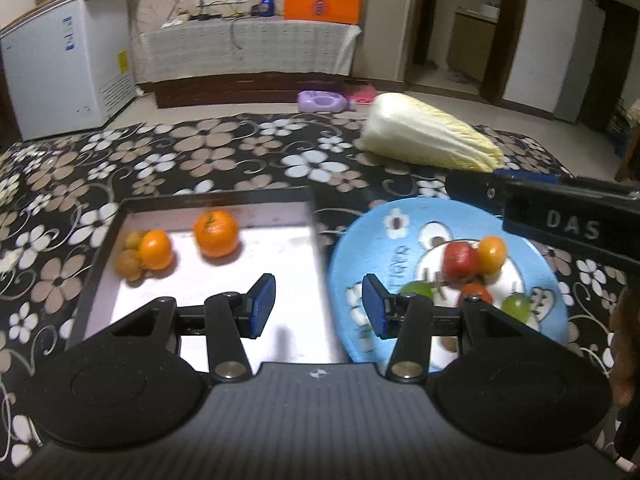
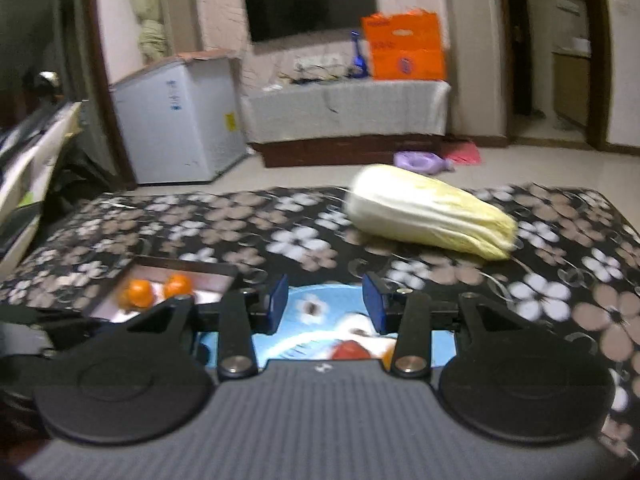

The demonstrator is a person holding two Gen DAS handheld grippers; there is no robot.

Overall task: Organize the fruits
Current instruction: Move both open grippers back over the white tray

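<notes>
Fruits: left view, oranges (image 1: 216, 233) in the tray (image 1: 100, 240) at 10 o'clock; red, orange and green ones on the blue plate (image 1: 360, 248) at 3 o'clock.
Left tool (image 1: 318, 304): apart, empty, straddling tray and plate.
Risk: round fruit, likely to roll off the shallow plate if nudged.
Right view: right tool (image 2: 325, 306) apart, empty, above the plate (image 2: 320, 294); cabbage (image 2: 430, 212) at 1 o'clock, clear of it.
</notes>
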